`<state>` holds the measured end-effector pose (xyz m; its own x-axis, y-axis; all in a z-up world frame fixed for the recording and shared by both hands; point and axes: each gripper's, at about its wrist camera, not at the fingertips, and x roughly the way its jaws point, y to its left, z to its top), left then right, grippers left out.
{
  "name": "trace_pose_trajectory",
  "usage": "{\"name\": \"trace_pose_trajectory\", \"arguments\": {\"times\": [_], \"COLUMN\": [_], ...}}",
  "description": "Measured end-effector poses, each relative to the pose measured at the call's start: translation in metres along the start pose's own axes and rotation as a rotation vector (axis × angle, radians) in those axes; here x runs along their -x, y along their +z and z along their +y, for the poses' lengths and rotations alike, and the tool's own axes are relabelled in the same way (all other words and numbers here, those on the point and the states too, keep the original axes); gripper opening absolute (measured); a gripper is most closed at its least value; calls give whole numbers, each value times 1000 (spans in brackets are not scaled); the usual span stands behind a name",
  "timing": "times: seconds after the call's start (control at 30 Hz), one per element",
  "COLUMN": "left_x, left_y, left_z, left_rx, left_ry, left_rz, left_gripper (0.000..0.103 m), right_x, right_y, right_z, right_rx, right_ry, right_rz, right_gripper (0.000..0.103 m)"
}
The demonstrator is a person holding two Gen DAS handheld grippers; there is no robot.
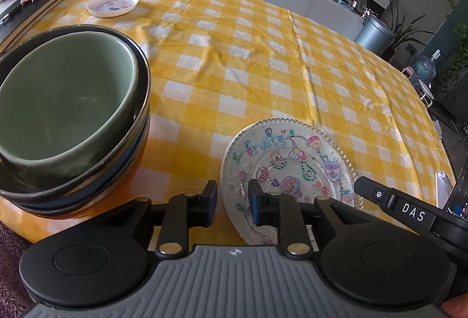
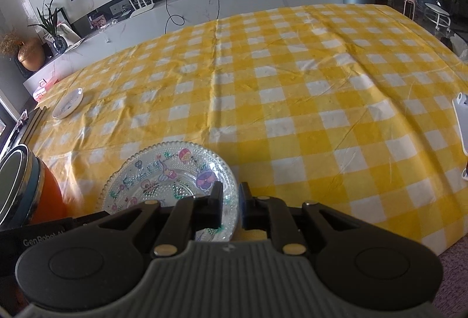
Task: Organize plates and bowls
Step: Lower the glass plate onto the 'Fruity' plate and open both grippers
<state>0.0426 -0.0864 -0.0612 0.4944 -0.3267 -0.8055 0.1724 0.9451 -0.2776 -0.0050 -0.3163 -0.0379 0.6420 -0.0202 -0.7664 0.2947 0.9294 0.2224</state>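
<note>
Two grippers straddle opposite rim edges of a patterned glass plate at the near edge of the checked table.

Left gripper [image 1: 233,202]: its jaws stand narrowly apart with the plate's [image 1: 288,163] left rim in the gap; the right finger lies over the plate's face, the left finger just outside the rim, and neither pad plainly presses the glass. Right gripper [image 2: 231,202]: its jaws are nearly closed around the plate's right rim, the left finger over the face, the right one outside; whether the pads bite cannot be told. The plate lies flat on the yellow-and-white tablecloth [image 1: 263,60]. Just left of the left jaws stands a stack of bowls [image 1: 70,119], a green one nested in dark ones above an orange base. Far ahead and to the left of both jaws sits a small white plate [image 1: 112,4].
</note>
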Motion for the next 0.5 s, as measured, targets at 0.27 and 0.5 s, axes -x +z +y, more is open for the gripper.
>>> {"name": "trace_pose_trajectory", "arguments": {"times": [0.27,0.5], "left_x": [16,35], "left_y": [6,17], "left_z": [-8,-15], "left_rx": [-37,-113], "left_ry": [-27,-10], "left_rz": [-34,-107], "left_gripper": [41,41], "right_x": [12,19], "right_y": [4,6], "right_z": [8,14], "right_rx": [43,64], "right_ry": [26,39], "right_rz": [-63,-94], "right_gripper": [29,39]}}
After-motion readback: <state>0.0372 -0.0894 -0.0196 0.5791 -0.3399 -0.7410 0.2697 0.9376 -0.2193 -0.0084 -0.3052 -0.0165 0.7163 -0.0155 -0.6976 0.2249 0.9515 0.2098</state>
